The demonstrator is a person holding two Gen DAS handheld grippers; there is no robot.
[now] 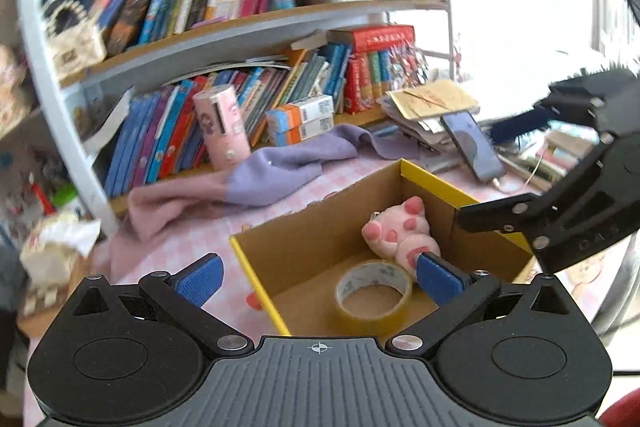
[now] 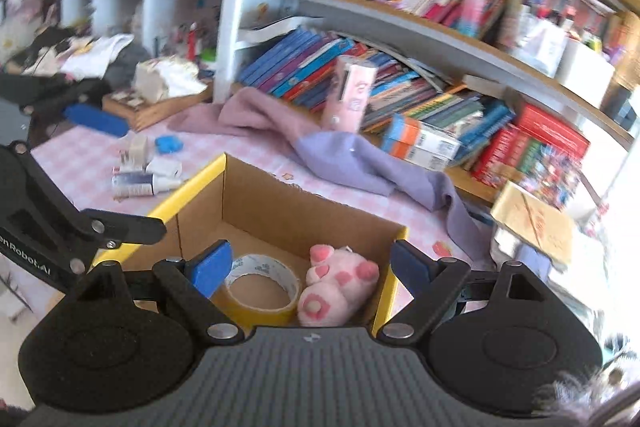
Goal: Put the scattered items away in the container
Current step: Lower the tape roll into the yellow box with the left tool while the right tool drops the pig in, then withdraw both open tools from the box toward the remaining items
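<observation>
We see a pink plush paw (image 2: pixel 340 287) beside a tape roll (image 2: pixel 262 289) in the cardboard box (image 2: pixel 280 203); both claws, the left gripper (image 1: pixel 316 281) and the right gripper (image 2: pixel 310 267), stand released. Only the right view shows small bottles (image 2: pixel 140 175).

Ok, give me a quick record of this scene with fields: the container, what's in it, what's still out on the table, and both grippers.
container: open cardboard box with yellow rim, on the pink checked tablecloth
inside box: tape roll; pink plush toy beside it
still out: small bottles and a blue item, left of the box in the right wrist view
also on table: purple cloth, phone
left gripper: open, empty
right gripper: open, empty
</observation>
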